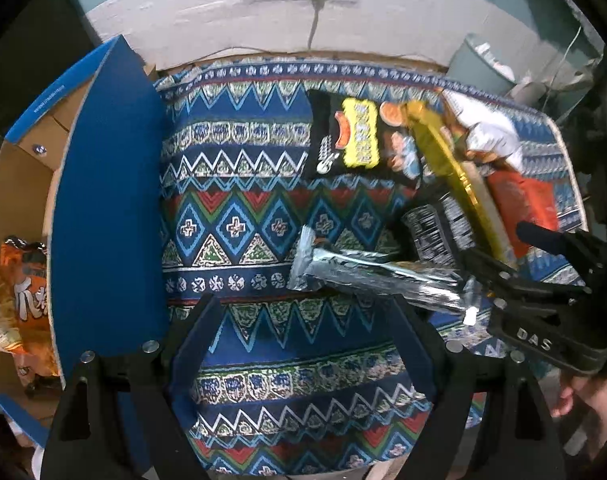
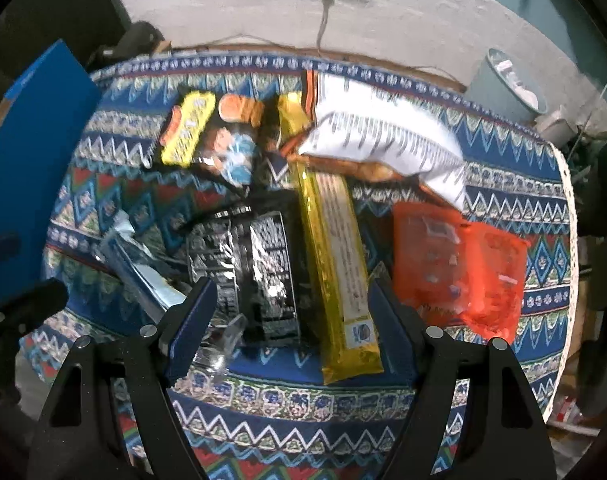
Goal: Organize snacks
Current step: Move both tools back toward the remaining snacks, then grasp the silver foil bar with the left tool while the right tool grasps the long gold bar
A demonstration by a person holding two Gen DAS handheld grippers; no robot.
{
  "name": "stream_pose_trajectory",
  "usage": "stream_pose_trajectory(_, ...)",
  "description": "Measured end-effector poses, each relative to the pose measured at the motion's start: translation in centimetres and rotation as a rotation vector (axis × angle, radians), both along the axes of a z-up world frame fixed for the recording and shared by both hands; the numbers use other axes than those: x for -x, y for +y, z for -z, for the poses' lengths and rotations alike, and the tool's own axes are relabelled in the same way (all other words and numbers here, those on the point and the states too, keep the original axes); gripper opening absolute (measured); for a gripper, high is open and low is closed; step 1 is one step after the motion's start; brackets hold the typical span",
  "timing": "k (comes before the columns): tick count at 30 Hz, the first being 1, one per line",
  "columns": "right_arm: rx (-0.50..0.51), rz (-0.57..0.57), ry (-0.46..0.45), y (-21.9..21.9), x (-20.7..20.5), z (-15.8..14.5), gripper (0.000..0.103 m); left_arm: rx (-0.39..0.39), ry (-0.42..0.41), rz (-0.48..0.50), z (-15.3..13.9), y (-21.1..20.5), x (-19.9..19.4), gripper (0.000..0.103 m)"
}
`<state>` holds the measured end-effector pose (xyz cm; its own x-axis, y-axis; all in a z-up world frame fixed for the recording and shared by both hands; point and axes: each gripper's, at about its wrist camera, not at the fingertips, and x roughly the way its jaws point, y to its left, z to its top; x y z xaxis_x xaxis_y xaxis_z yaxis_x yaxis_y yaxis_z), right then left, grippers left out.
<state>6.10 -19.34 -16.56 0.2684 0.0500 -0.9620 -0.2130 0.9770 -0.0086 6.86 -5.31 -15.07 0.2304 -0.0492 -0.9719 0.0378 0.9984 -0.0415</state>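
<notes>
The patterned tablecloth (image 2: 287, 408) covers the whole work surface, and at its left edge stands a blue cardboard box (image 1: 107, 208) with its flap upright; inside it lies an orange snack bag (image 1: 15, 300). The remaining snacks lie in a loose pile on the cloth to the right of the box. The white bag (image 2: 383, 136) lies at the far side, its long axis running from upper left to lower right, partly on top of the yellow pack. The orange-red bag (image 2: 459, 268) lies flat on the right, just beside the yellow pack. The black bag with printed text (image 2: 259, 268) sits in the middle, running toward the wall. The yellow pack (image 2: 335, 248) is a long narrow one, its long axis pointing from the near edge toward the wall, tilted slightly left at the far end. The black-and-yellow bag (image 2: 207, 136) lies at the far left of the pile. The silver wrapper (image 1: 375, 276) lies crosswise, its long axis running left to right. The right gripper (image 2: 291, 320) hovers with fingers apart over the near ends of the black bag and yellow pack, clamping nothing. The left gripper (image 1: 303, 340) is likewise spread wide over bare cloth, beside the box.
</notes>
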Motion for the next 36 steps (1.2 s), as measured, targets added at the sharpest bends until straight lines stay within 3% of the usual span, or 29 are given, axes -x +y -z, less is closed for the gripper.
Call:
stream_pose_trajectory(11,-0.034,-0.12,0.109,2.5,3.8,2.0,0.077,0.006,0.062,-0.028,1.8,0.6,0.3,0.085)
stream_pose_trajectory(17,0.001,-0.101,0.071,1.5,4.3,0.9,0.077,0.03,0.1,-0.02,2.6,-0.6,0.5,0.085)
stream_pose_trajectory(26,-0.091,0.036,-0.013,-4.7,2.6,-0.7,0.077,0.109,0.155,-0.062,4.0,-3.6,0.2,0.085)
stream_pose_trajectory(33,-0.096,-0.001,-0.069,-4.2,-0.5,0.2,0.076,0.064,0.163,-0.048,5.2,-6.1,-0.5,0.085)
stream_pose_trajectory(36,-0.101,-0.008,-0.073,-3.9,-1.1,0.8,0.066,0.058,0.166,-0.04,5.9,-6.7,-0.4,0.085)
